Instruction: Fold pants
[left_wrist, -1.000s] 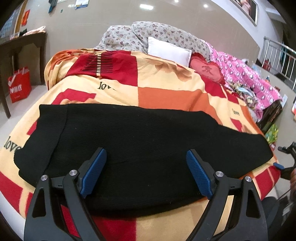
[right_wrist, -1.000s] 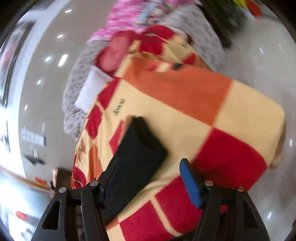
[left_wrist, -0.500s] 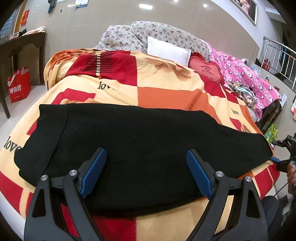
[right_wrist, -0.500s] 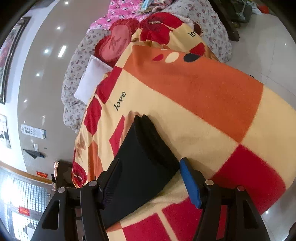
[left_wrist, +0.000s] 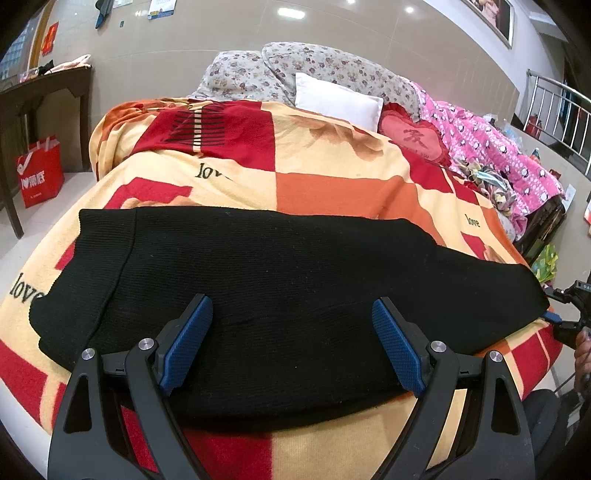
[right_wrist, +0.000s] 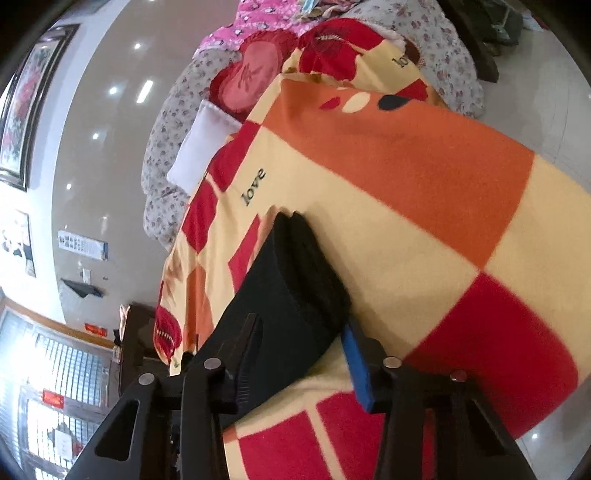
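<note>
Black knit pants (left_wrist: 280, 280) lie flat and lengthwise across the near part of a bed covered by a checked blanket (left_wrist: 332, 192) in orange, red and cream. They look already doubled leg over leg, with a wide ribbed band at one end, off to the left of the left tongs (left_wrist: 291, 343).

The left tongs hover over the middle of the pants with their blue pads wide apart, touching nothing; black cloth fills the view between and beyond them.

The right tongs (right_wrist: 306, 354) are at the other, narrow end of the pants (right_wrist: 291, 291). Their jaws have just been closing, and the stacked cuff end now sits between them. The blue pad is against the outer edge of the cloth and the dark pad lies over its other side. They appear clamped on the cuffs, though how firmly cannot be told. In the left view these tongs (left_wrist: 554, 318) show only as a small blue tip at the far right corner of the pants.

The step in hand seems to be taking hold of the cuff end for the crosswise fold. Next, the right tongs would need to lift that end and carry it over toward the ribbed band, while the left tongs steady or pinch the middle so the layers stay lined up.
</note>
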